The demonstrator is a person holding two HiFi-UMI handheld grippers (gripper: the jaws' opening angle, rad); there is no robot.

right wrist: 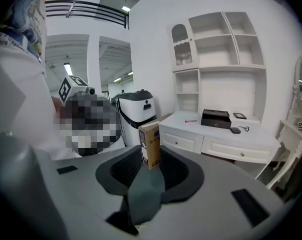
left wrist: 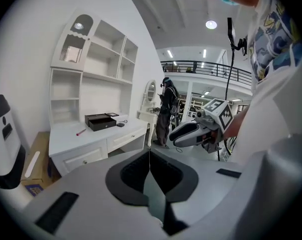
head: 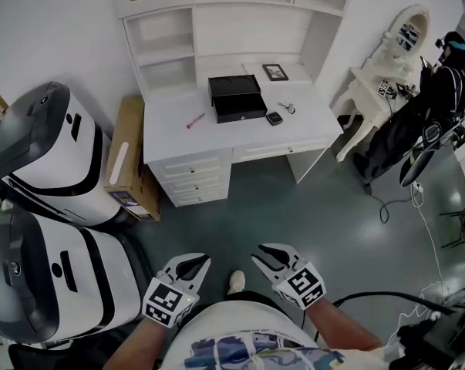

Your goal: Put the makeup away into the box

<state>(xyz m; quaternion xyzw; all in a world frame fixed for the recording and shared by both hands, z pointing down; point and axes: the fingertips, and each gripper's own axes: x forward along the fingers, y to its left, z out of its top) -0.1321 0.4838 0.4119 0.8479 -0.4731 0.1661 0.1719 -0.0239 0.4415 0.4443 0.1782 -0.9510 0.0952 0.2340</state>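
Makeup, a thin red pencil point(head: 195, 119), lies upper centre on the desk point(head: 170, 139), left of the black box point(head: 236, 99). My left gripper point(head: 197, 264) is closed and empty, my right gripper point(head: 264, 257) slightly parted. A clumsy pinch could roll the pencil off.

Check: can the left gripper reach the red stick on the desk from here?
Probably not yet: the left gripper is at the person's waist, the red stick on the desk across open floor. Nothing stands between; walking closer should do.
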